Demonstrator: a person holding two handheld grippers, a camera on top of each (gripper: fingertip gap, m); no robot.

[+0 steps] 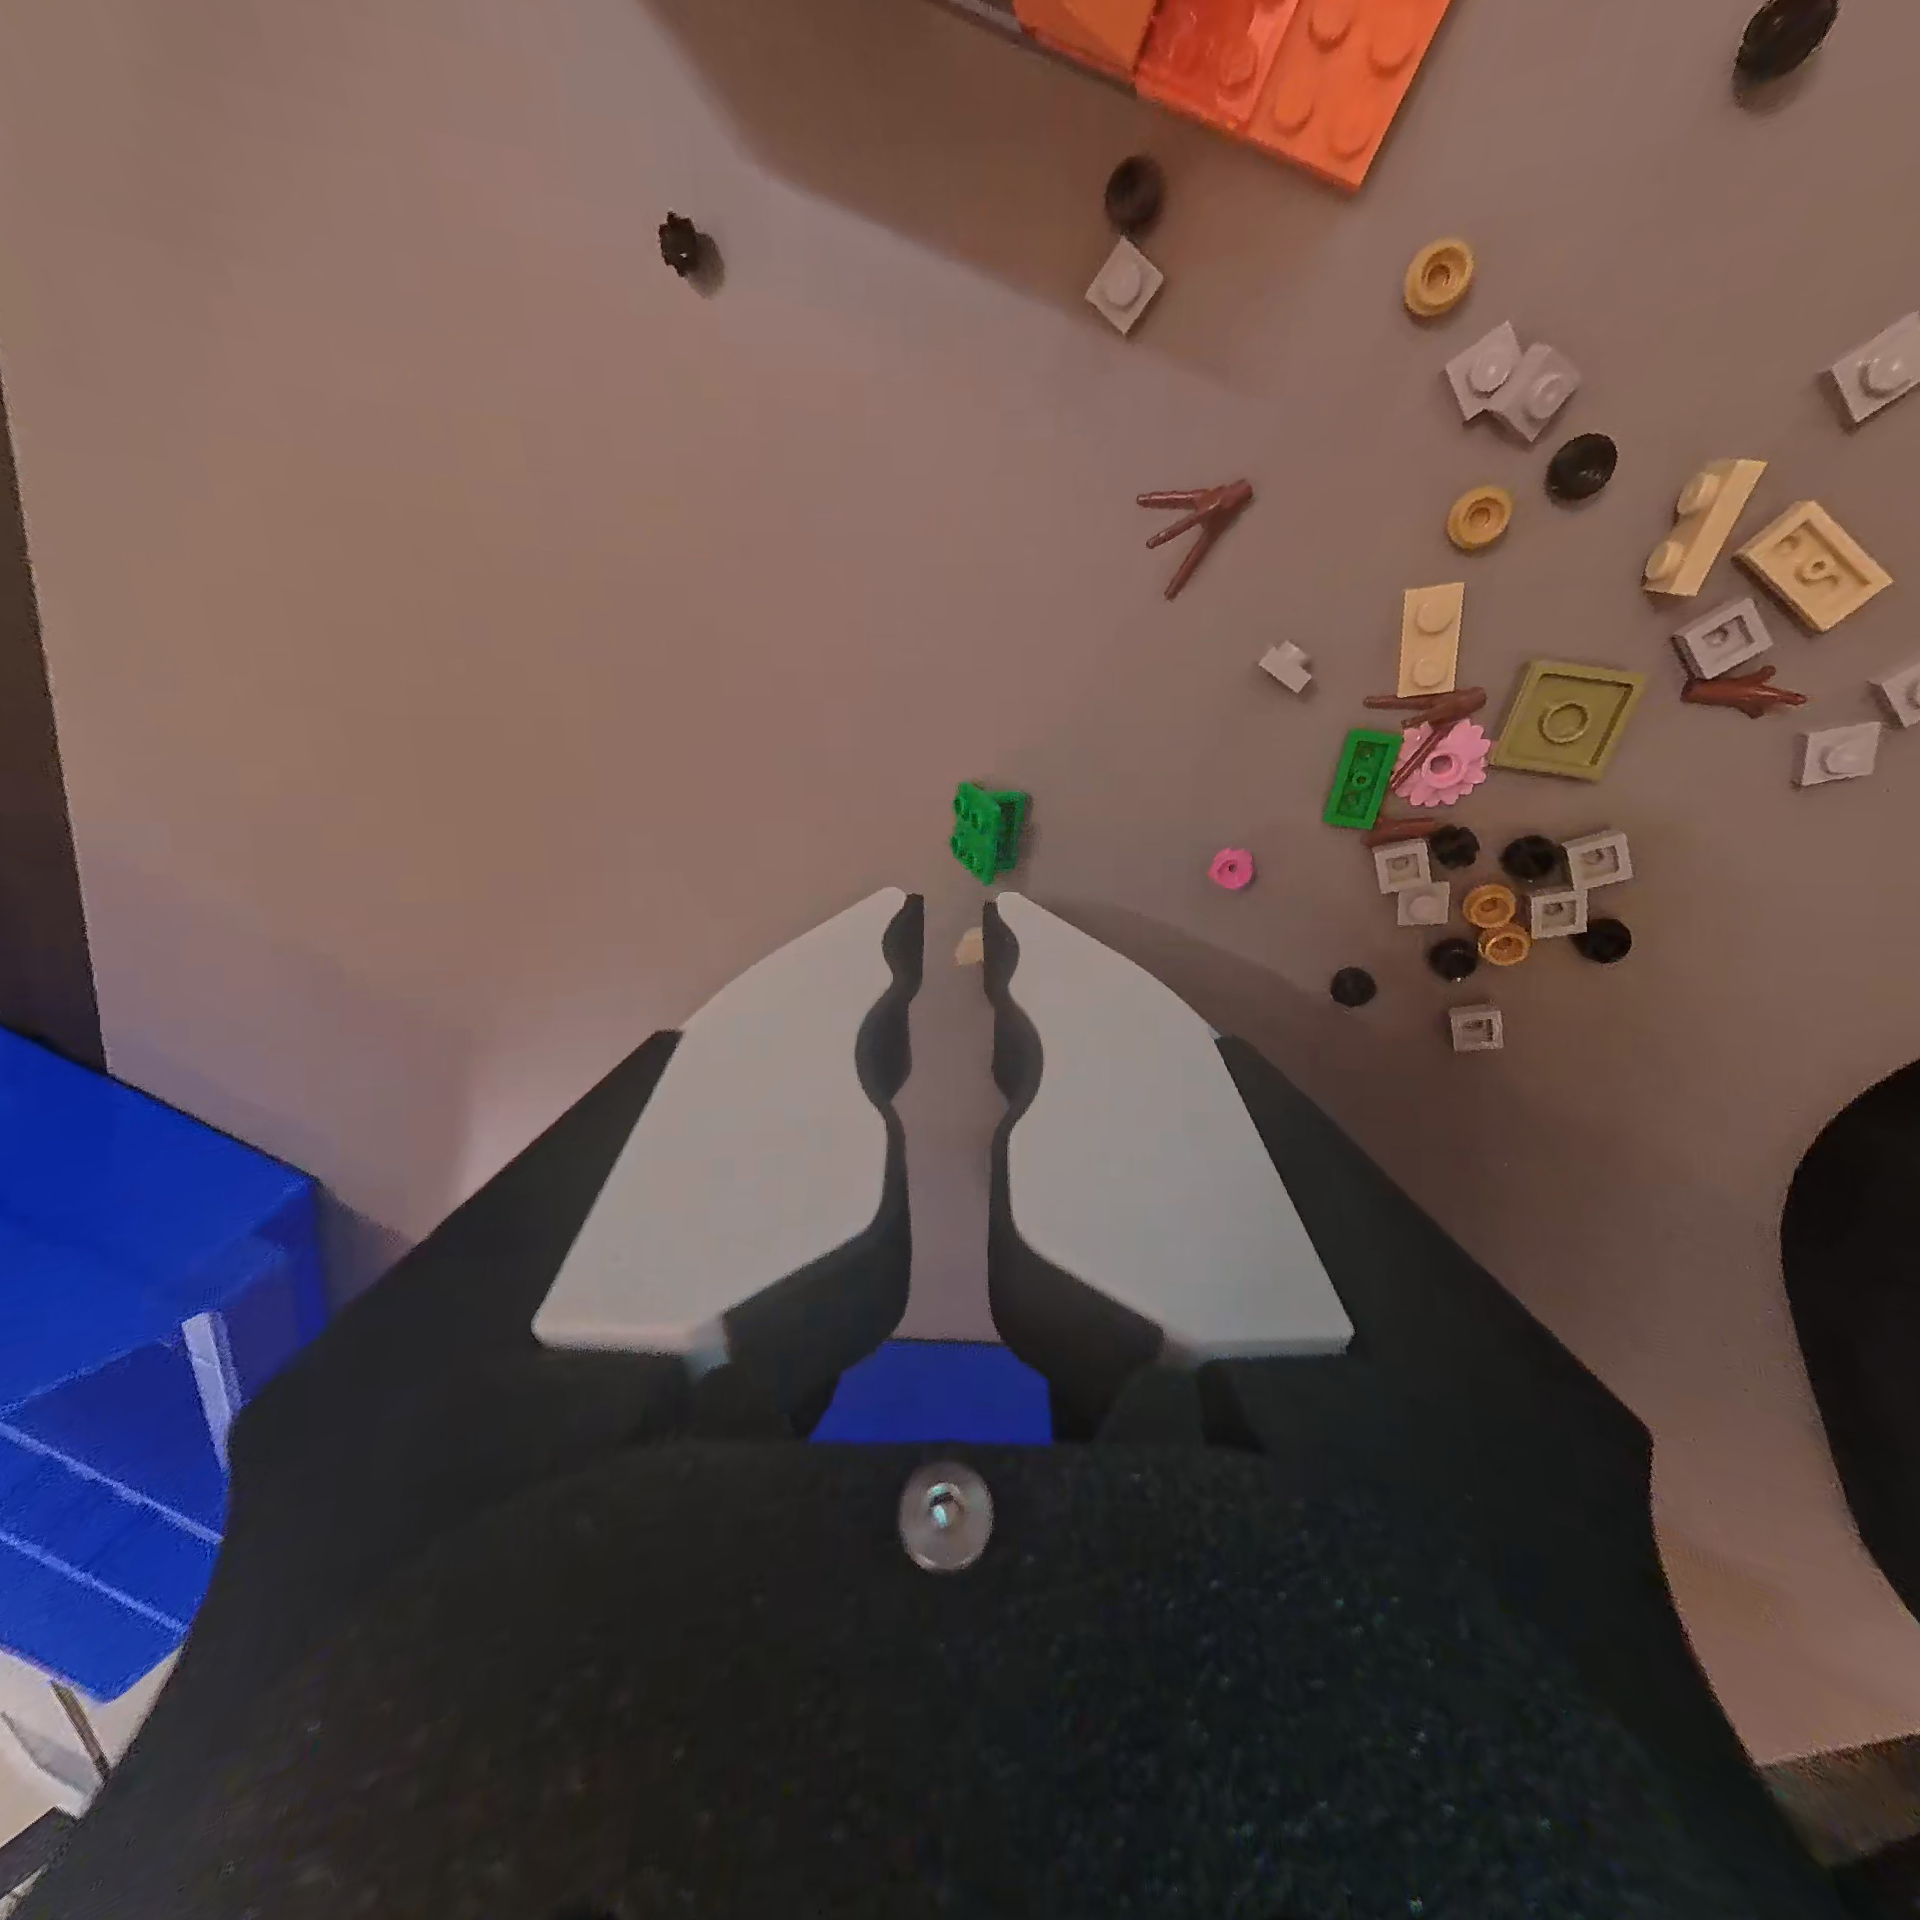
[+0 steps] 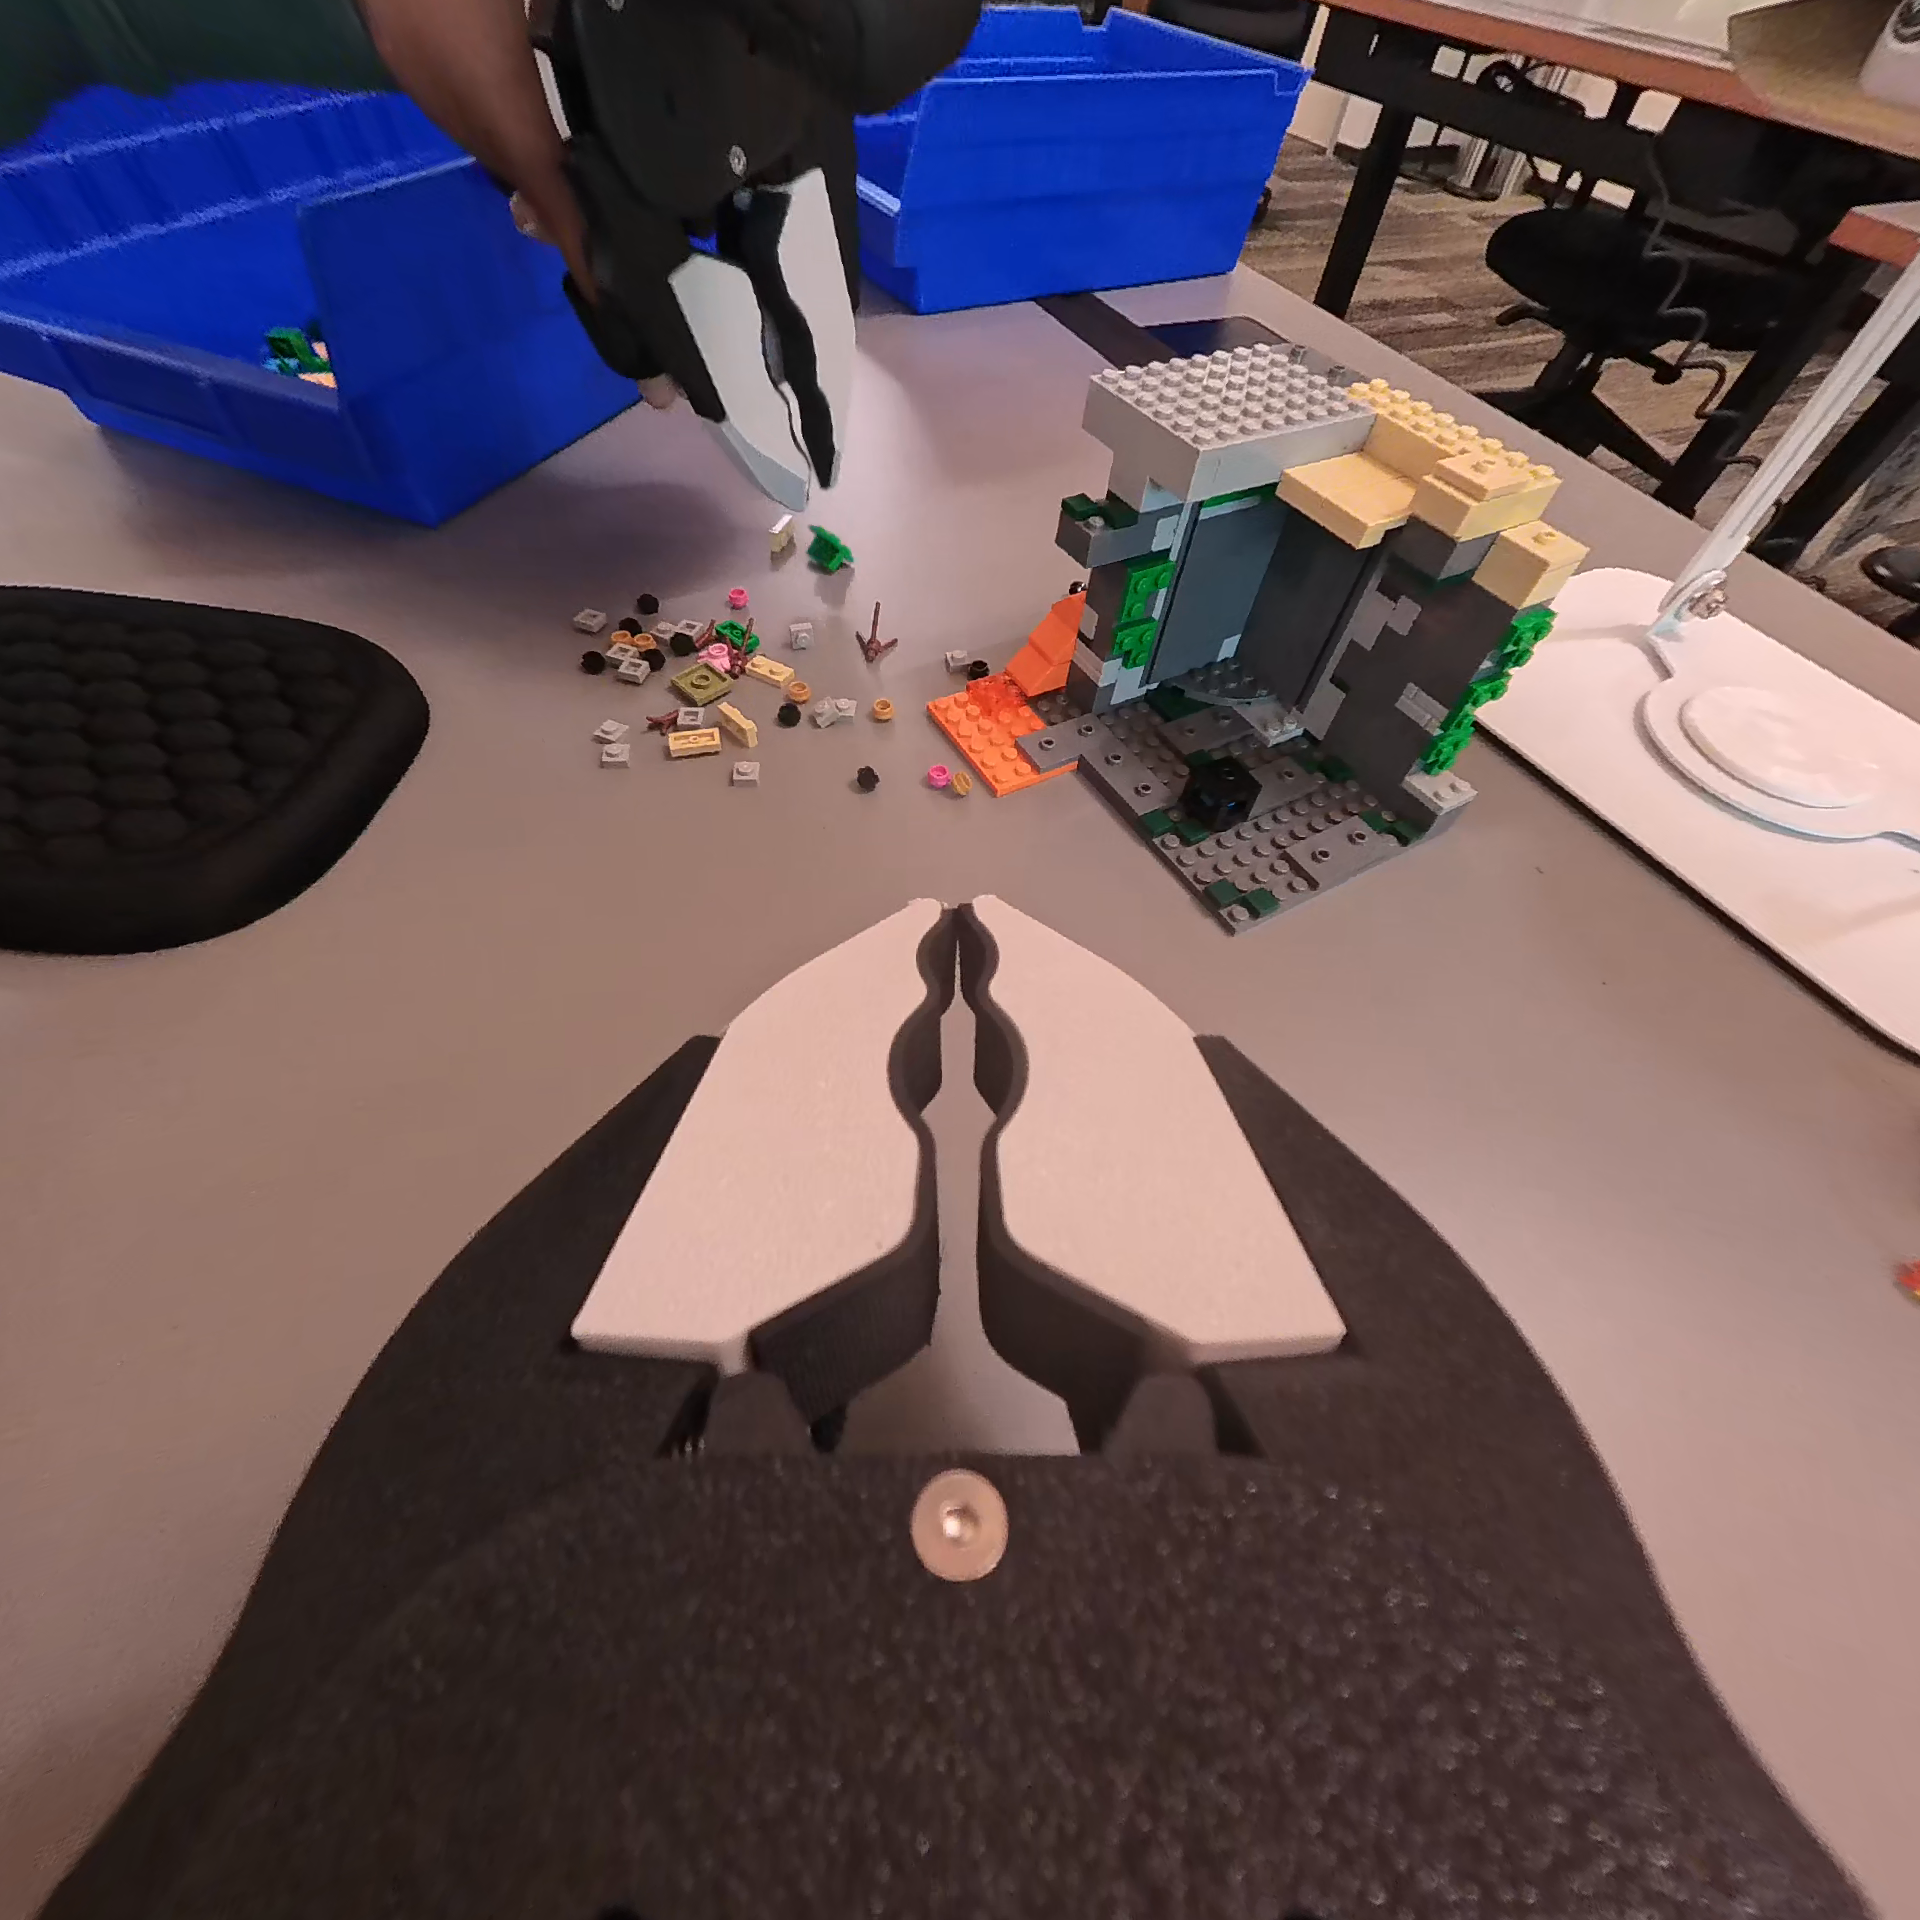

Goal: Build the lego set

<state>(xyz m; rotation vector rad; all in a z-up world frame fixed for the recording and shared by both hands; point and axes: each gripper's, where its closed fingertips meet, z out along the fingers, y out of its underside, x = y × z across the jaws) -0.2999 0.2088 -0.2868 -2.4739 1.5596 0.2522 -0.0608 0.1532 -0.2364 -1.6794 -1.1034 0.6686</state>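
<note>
Left gripper [image 1: 953,914] hangs fingers-down over the tabletop [image 1: 520,520], jaws a narrow slit, holding nothing. Tiny tan piece [image 1: 969,943] lies below the tips; green brick [image 1: 989,831] just beyond. Right gripper [image 2: 957,912] closed, empty, well apart.

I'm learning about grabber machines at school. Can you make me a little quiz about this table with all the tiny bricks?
1. True or false: the right gripper has its fingers closed with nothing between them.
2. Which loose brick lies just ahead of the left gripper? A) green brick B) orange plate C) pink flower
3. Fill in: the bins behind the table are ____.

Key: 1 true. 2 A, the green brick. 3 blue.
</note>
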